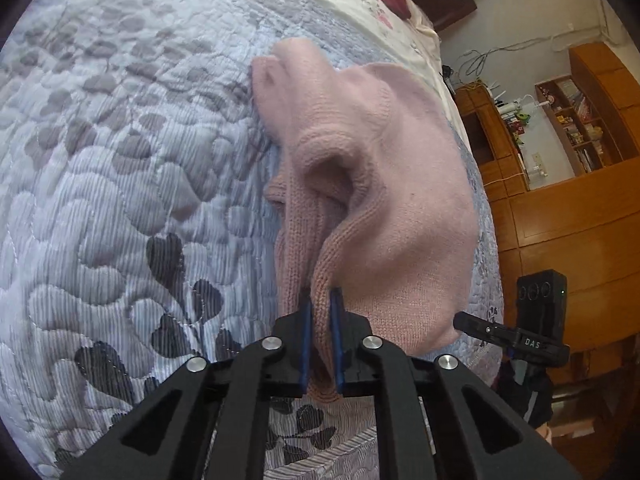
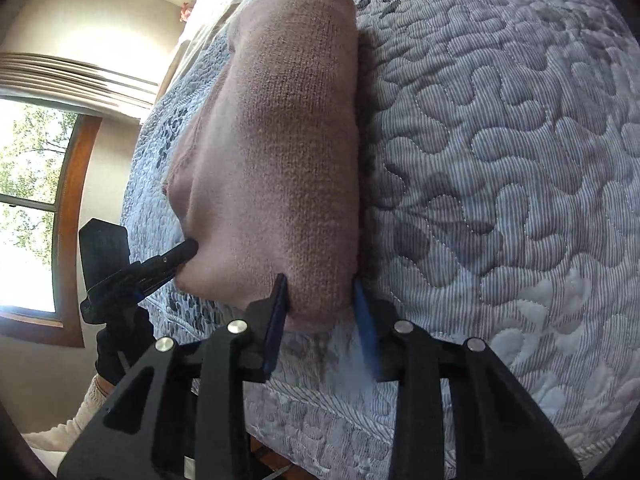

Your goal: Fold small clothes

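**Pink knit garment gripped at one edge on the quilted bed**

The pink knit garment (image 1: 372,184) lies bunched on a bed, resting on a grey-and-white quilted bedspread (image 1: 120,160) stitched with leaf shapes. Its near edge is drawn into ribbed folds, and the rest spreads in a soft, rounded mound with a smooth fine-knit face; in the right wrist view it (image 2: 280,140) looks like a thick folded pad.

The left gripper (image 1: 320,300) has its blue-padded fingers (image 1: 306,344) narrowed onto a ribbed fold at that near edge, pinching it. The right gripper (image 2: 320,292) holds its fingers (image 2: 366,332) wide, straddling the garment's near corner without pinching it.

Nothing lies on top of the garment. Beyond the bed stand wooden shelves (image 1: 580,120) filled with small items, and a window (image 2: 32,208) with a wooden frame. A floral sheet (image 1: 360,4) covers the far end of the bed.
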The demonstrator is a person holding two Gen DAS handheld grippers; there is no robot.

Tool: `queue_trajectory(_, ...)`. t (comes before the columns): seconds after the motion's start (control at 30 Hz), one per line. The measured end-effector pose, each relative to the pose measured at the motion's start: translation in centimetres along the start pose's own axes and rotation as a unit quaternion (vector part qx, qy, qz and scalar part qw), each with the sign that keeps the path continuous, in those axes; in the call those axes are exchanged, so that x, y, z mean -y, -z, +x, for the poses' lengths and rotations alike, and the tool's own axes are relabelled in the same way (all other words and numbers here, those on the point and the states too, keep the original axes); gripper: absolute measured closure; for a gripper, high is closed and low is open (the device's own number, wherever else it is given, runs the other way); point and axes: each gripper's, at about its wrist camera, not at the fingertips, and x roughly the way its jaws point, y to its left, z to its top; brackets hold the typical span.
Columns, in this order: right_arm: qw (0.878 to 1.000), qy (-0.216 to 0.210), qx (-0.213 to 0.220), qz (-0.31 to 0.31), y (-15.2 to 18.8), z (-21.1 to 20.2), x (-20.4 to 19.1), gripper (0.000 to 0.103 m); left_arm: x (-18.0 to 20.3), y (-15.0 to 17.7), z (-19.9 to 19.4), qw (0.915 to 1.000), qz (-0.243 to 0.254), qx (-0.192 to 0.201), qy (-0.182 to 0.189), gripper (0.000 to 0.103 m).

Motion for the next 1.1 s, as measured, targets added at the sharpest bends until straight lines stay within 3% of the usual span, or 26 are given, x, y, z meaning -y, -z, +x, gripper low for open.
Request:
queue_trajectory(0.1,1.0,0.004,0.005,0.009,0.2,0.5,0.1,0.07,-1.1,0.6,-0.1,0.9996,-0.02,0.007,0.017,0.093)
queue_trajectory(0.2,1.0,0.018,0.017,-0.007,0.7,-0.3,-1.0,0.061,0.3,1.3,-1.2,0.9998,0.011,0.012,-0.014,0.084)
queue_trajectory(0.27,0.998,0.041,0.028,-0.022,1.3,-1.2,-2.3,0.048,1.5,1.9,-2.4,0.9983,0.031,0.021,-0.045,0.067)
queue_trajectory(0.33,0.994,0.086,0.046,-0.046,2.4,-2.3,-3.9,0.029,2.7,2.7,-3.8,0.9956,0.054,0.034,-0.068,0.059)
queue_trajectory(0.43,0.984,0.147,0.069,-0.07,4.0,-3.7,-5.9,0.02,4.4,4.3,-5.7,0.9913,0.077,0.049,-0.095,0.047)
queue_trajectory(0.7,0.965,0.222,0.095,-0.1,9.0,-5.5,-8.6,0.013,8.0,8.6,-8.3,0.9789,0.113,0.059,-0.159,0.034)
queue_trajectory(1.1,0.949,0.266,0.128,-0.108,12.4,-7.7,-12.2,0.01,11.0,12.2,-10.5,0.9641,0.133,0.071,-0.219,0.027)
